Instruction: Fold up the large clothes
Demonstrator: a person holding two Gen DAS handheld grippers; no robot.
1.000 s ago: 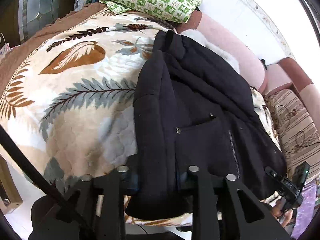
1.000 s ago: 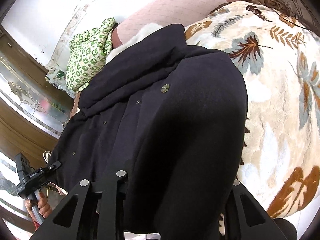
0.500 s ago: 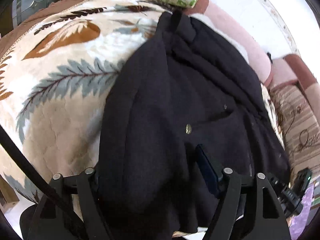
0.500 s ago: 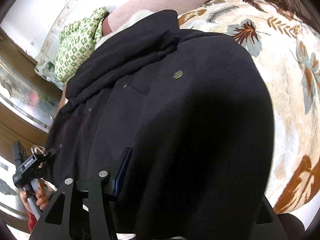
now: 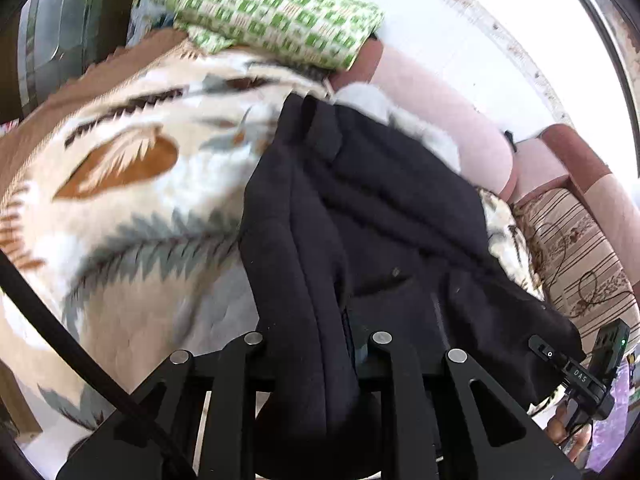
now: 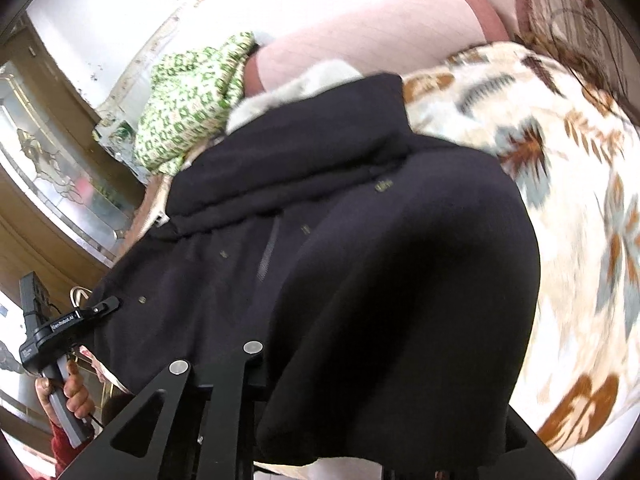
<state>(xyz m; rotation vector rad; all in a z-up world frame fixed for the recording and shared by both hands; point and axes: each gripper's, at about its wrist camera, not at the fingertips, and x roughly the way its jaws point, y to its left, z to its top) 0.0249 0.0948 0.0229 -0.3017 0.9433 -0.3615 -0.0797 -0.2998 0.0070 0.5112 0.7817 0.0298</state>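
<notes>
A large black coat (image 5: pixel 384 216) with a white fur-lined hood lies on a leaf-patterned blanket (image 5: pixel 132 208). My left gripper (image 5: pixel 316 344) is shut on the coat's near left hem; black cloth bulges between the fingers. In the right wrist view the same coat (image 6: pixel 360 240) fills the middle. My right gripper (image 6: pixel 360 360) is mostly buried under the coat's near right hem; only its left finger (image 6: pixel 240 368) shows, pressed against the cloth. Each gripper shows in the other's view, at the coat's far corner (image 5: pixel 576 372) (image 6: pixel 60 328).
A green checked cloth (image 5: pixel 272 12) lies at the head of the bed by a pink padded headboard (image 5: pixel 448 120). A striped cushion (image 5: pixel 576 256) sits at the right. A black cable (image 5: pixel 60 340) crosses the lower left. A wood-and-glass cabinet (image 6: pixel 52 168) stands left.
Both grippers dipped closer over the coat half a second ago, then pulled back. The left jaws narrowed onto the hem. Both views are motion-blurred now.
</notes>
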